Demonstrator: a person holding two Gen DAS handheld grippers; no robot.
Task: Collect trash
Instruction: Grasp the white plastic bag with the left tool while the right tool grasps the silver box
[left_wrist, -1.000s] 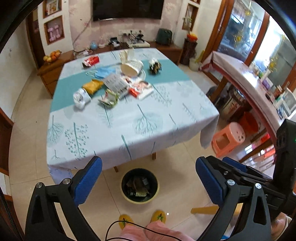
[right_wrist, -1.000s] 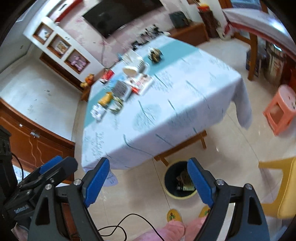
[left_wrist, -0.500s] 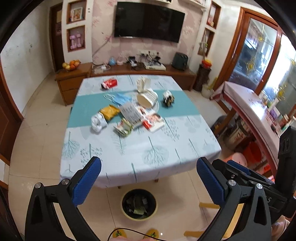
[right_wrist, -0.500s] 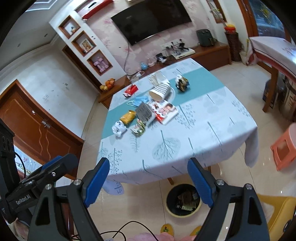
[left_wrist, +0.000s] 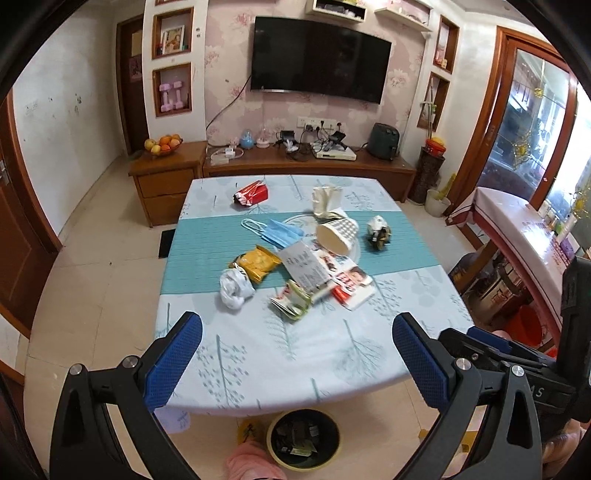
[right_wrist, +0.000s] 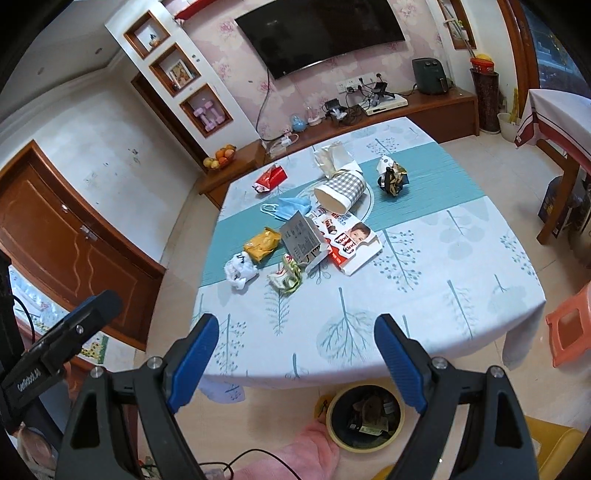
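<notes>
Trash lies on the table (left_wrist: 258, 354): a crumpled white bag (left_wrist: 234, 288), a yellow packet (left_wrist: 258, 263), a blue face mask (left_wrist: 279, 232), a green wrapper (left_wrist: 291, 301), a Kinder box (left_wrist: 351, 282), a checked paper cup (left_wrist: 338, 232) on its side, a red packet (left_wrist: 251, 194). A black bin (left_wrist: 303, 439) with trash stands on the floor under the near edge; it also shows in the right wrist view (right_wrist: 364, 415). My left gripper (left_wrist: 295, 354) and right gripper (right_wrist: 295, 354) are open and empty, above the near table edge.
A wooden TV cabinet (left_wrist: 306, 166) stands behind the table, a second table (left_wrist: 517, 221) at the right. An orange stool (right_wrist: 569, 325) and a yellow chair (right_wrist: 546, 450) stand on the floor at the right. A wooden door (right_wrist: 62, 236) is at the left.
Both grippers have tilted up and moved toward the table. The view has swung from the bin and floor to the tabletop and far wall. Both stay open.
</notes>
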